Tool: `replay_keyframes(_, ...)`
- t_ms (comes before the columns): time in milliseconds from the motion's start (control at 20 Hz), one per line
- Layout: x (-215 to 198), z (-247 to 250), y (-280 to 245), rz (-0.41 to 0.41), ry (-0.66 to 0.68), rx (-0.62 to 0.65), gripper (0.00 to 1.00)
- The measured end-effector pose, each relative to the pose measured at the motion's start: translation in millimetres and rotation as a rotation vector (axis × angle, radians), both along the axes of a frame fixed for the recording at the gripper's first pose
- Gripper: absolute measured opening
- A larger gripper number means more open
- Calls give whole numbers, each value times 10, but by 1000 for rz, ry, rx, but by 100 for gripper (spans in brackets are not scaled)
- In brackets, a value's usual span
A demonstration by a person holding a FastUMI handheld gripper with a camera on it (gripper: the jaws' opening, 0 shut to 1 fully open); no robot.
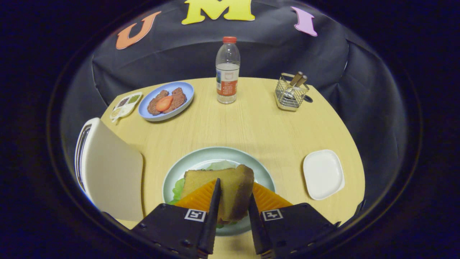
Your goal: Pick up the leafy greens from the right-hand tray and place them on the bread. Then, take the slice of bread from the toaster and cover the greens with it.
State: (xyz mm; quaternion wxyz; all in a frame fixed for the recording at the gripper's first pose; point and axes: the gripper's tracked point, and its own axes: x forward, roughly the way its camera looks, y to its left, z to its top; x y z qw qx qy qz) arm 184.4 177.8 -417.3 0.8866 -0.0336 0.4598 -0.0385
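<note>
My gripper (233, 190) is shut on a toasted slice of bread (201, 180), which stands between the two fingers with its brown crust toward the right finger. The slice hangs tilted just over the pale green plate (201, 153). Leafy greens (177, 189) lie on that plate and peek out to the left of and beyond the slice. Whatever lies under the greens is hidden. The white toaster (107, 169) stands to the left of the plate, its slot facing up. To the right of the plate sits the small white tray (322, 173), bare.
At the back left, a blue plate (166, 100) carries two patties and a tomato slice, with a small condiment dish (125, 104) beside it. A water bottle (227, 72) stands at the back centre and a wire cutlery holder (290, 94) at the back right.
</note>
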Motion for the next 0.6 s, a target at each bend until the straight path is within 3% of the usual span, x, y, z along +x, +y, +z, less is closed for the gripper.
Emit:
replay_keyframes(250,28,-69,-44,30,35,-45,60)
replay_keyframes(400,-4,-164,-98,37,84,-41,76)
replay_keyframes(600,2,-167,-71,38,90,33,80)
